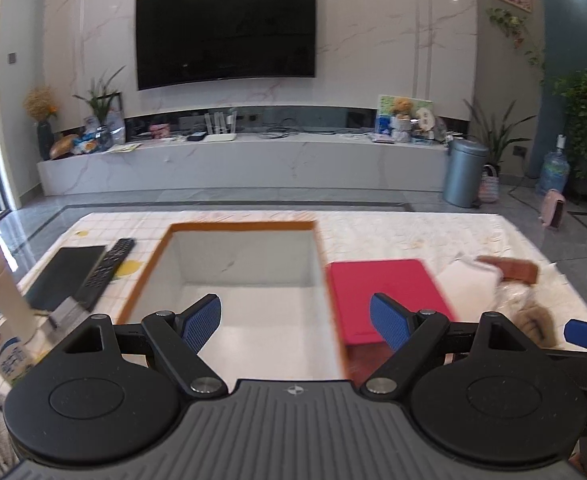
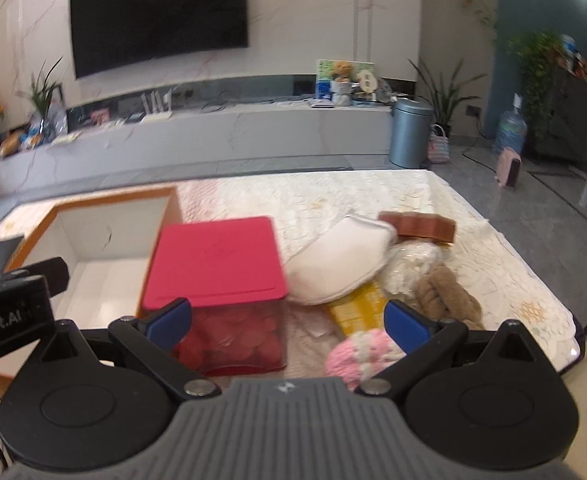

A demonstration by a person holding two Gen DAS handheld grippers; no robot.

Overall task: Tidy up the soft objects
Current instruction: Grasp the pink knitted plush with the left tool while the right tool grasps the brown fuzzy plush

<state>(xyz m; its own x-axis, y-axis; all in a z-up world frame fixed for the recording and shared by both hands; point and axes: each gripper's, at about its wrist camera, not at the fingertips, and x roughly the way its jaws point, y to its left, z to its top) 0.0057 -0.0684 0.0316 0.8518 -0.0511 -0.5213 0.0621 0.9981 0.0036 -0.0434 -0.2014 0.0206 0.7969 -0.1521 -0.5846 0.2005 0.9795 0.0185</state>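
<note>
While both tools hang above the near edge of the desk (image 2: 473, 216), each has its blue pads spread wide with nothing between them. The left tool (image 1: 295, 322) hovers over the white box (image 1: 249, 276) with an orange rim, whose inside shows bare. Just to the right of that box, touching its wall, stands the red-lidded container (image 2: 217, 258), its clear sides showing red pieces within. The right tool (image 2: 287, 322) hangs just in front of that container. Further right of the box, beyond the container, the soft things lie heaped together: a white pillow (image 2: 341, 264) against the container's side, a brown block (image 2: 417, 226) behind it, a cream knitted bundle (image 2: 411, 262), a tan plush knot (image 2: 447, 296), a yellow packet (image 2: 357, 308) and a pink-and-white knitted piece (image 2: 363, 354) nearest the right tool. Left of the box lie a remote control (image 1: 107, 270) and a black slab (image 1: 65, 276).
</note>
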